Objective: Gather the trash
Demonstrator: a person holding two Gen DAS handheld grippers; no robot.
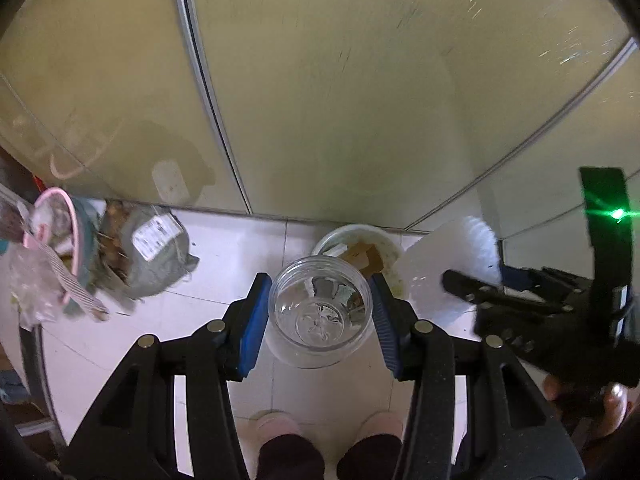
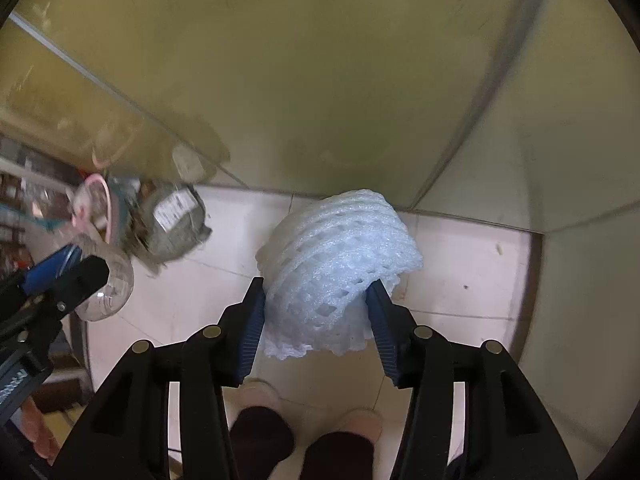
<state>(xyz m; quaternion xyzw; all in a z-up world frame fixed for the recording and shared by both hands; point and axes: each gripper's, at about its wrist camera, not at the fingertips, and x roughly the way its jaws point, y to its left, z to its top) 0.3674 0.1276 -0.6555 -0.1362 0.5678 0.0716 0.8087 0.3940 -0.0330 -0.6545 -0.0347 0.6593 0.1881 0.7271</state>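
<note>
Trash fills both of your grippers. Your left gripper [image 1: 320, 312] is clamped on a clear plastic jar [image 1: 320, 312], its blue pads pressing the jar's sides at 9 and 3 o'clock, with the open mouth facing the left wrist camera. Just past the jar at 1 o'clock stands a white bin [image 1: 390, 248] with brownish scraps inside, set against the base of the yellow-green cabinet doors [image 1: 340, 100].

Your right gripper [image 2: 316, 312] grasps a white foam net sleeve [image 2: 340, 264]; the pads dig into its lower part at 9 and 3 o'clock, and the foam bulges up toward 12. In the right wrist view the jar [image 2: 110, 288] shows at 9 o'clock, between the other gripper's fingers.

On the white tiled floor [image 1: 224, 264] at 10 o'clock of both views lies a heap of litter: a grey labelled bundle [image 1: 156, 256], a pink ring [image 1: 68, 216] and a crumpled clear bag [image 1: 28, 280]. Your pink slippers [image 1: 280, 424] stand at 6 o'clock.
</note>
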